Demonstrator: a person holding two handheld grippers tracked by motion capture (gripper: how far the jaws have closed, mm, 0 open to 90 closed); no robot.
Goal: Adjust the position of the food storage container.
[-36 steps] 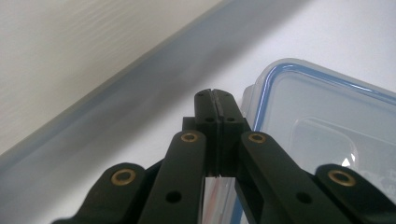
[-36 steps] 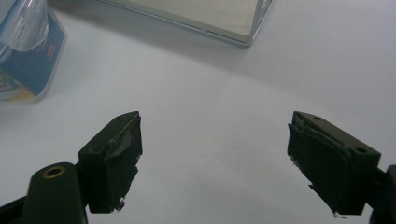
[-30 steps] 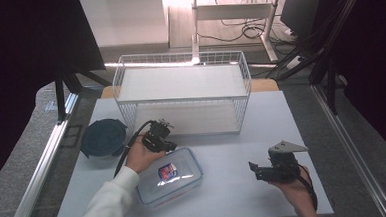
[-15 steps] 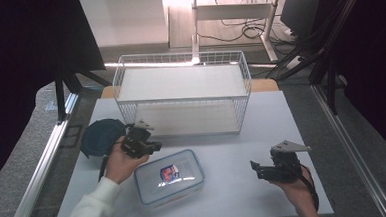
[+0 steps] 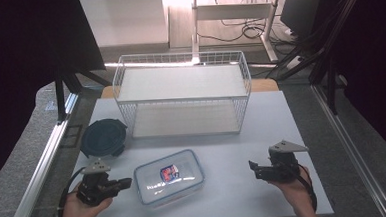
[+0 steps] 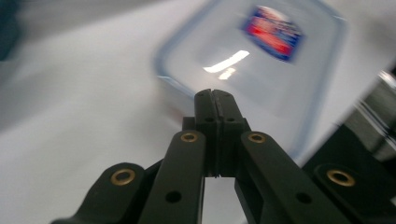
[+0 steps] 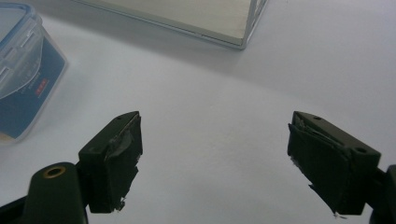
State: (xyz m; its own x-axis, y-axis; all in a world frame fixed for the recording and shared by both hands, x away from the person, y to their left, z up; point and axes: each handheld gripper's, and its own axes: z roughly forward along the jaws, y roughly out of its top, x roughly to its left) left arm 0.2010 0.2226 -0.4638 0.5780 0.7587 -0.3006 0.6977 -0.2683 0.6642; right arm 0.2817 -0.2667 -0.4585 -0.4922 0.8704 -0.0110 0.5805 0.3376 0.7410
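Wire rack stands at the far middle of the table, open front facing near, probably the stowing place. Clear lidded container lies flat near-centre; dark round lid far-left of it. Left gripper, jaws clenched and empty, points at the container's left edge, just beside it. Right gripper, jaws spread and empty, sits well apart to the right.

The hand-held gripper has its jaws pressed together, empty; the clear lidded container lies blurred just beyond.
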